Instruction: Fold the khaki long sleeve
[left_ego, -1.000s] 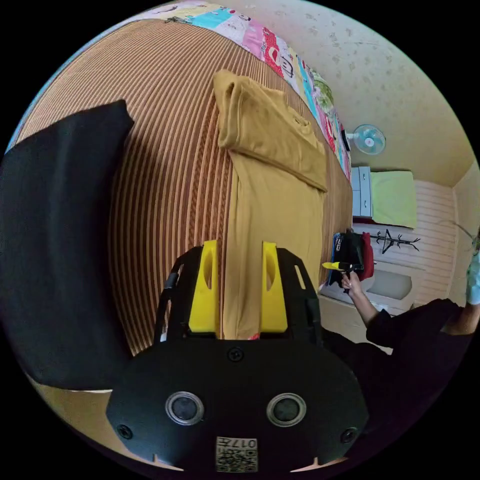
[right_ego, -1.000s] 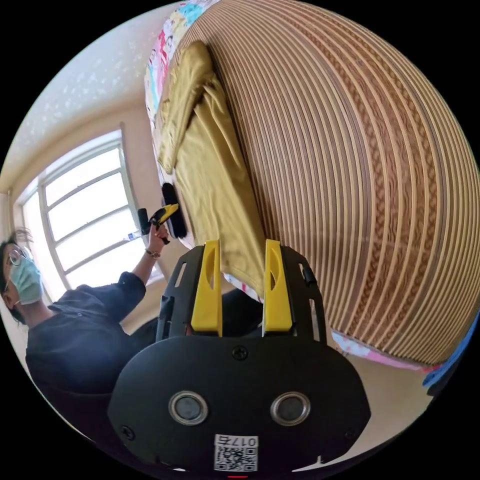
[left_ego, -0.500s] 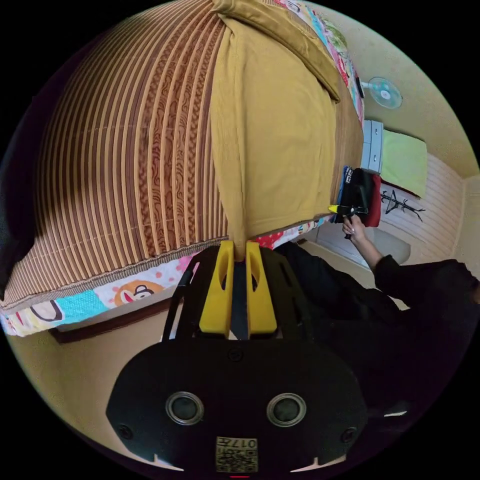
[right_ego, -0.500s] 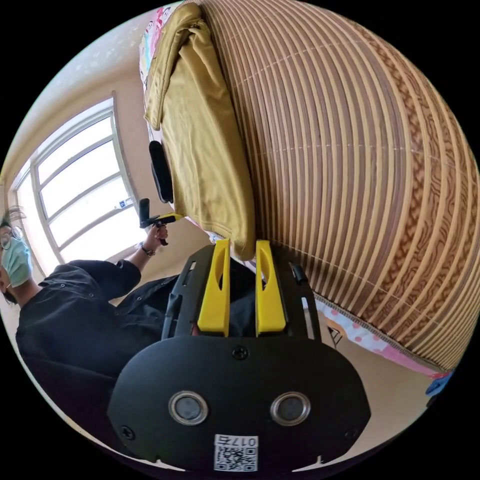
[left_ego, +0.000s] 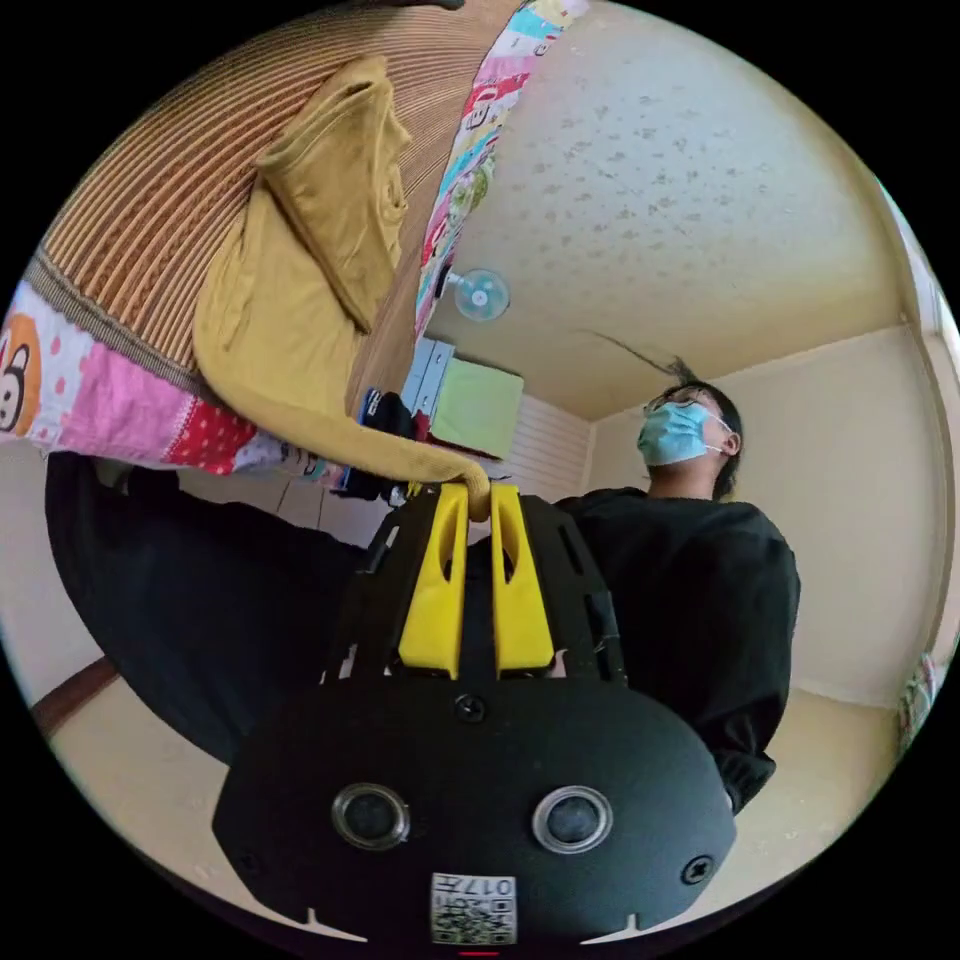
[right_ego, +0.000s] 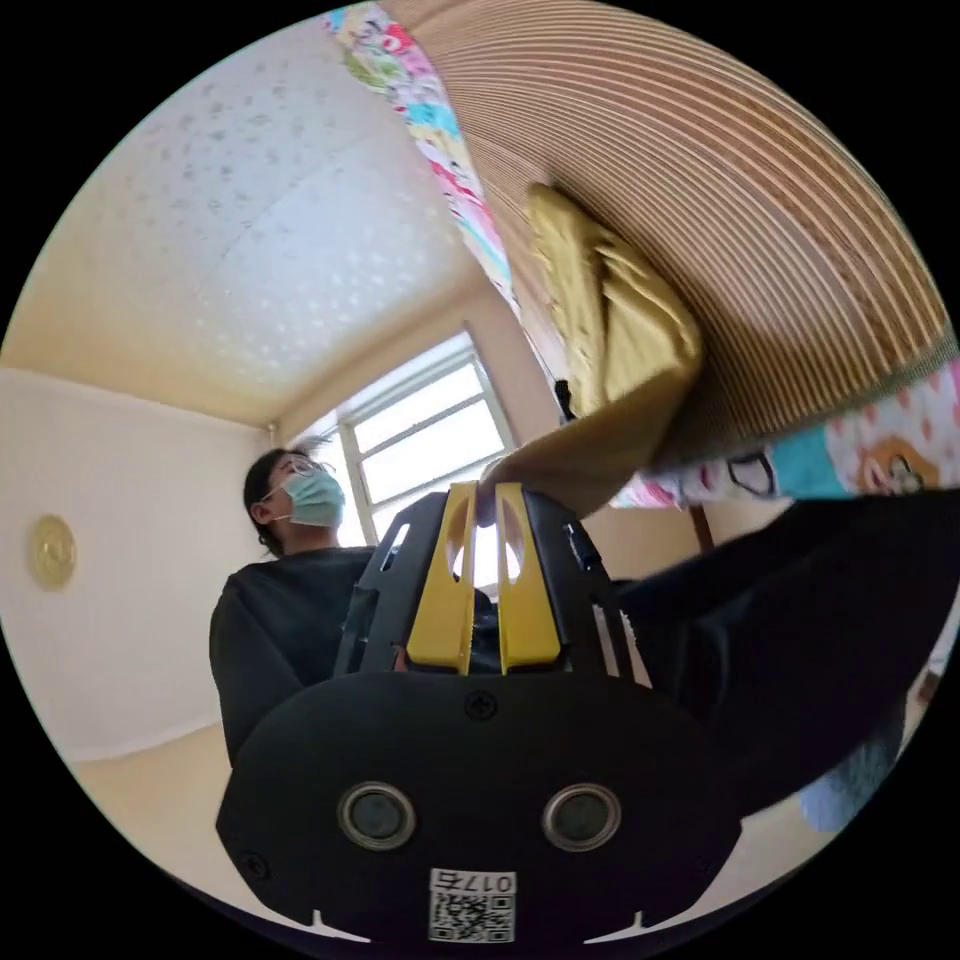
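At bed edge, my left tool (left_ego: 478, 497) and right tool (right_ego: 487, 497) each clamp the shirt (left_ego: 300, 290) hem, body on the mat (right_ego: 760, 200). Risk: uneven pull drags the folded sleeves loose.

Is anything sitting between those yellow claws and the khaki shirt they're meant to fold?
Nothing visible. The left claw and the right claw are each already pinched on the hem of the khaki long sleeve, which trails off the bed's striped mat.
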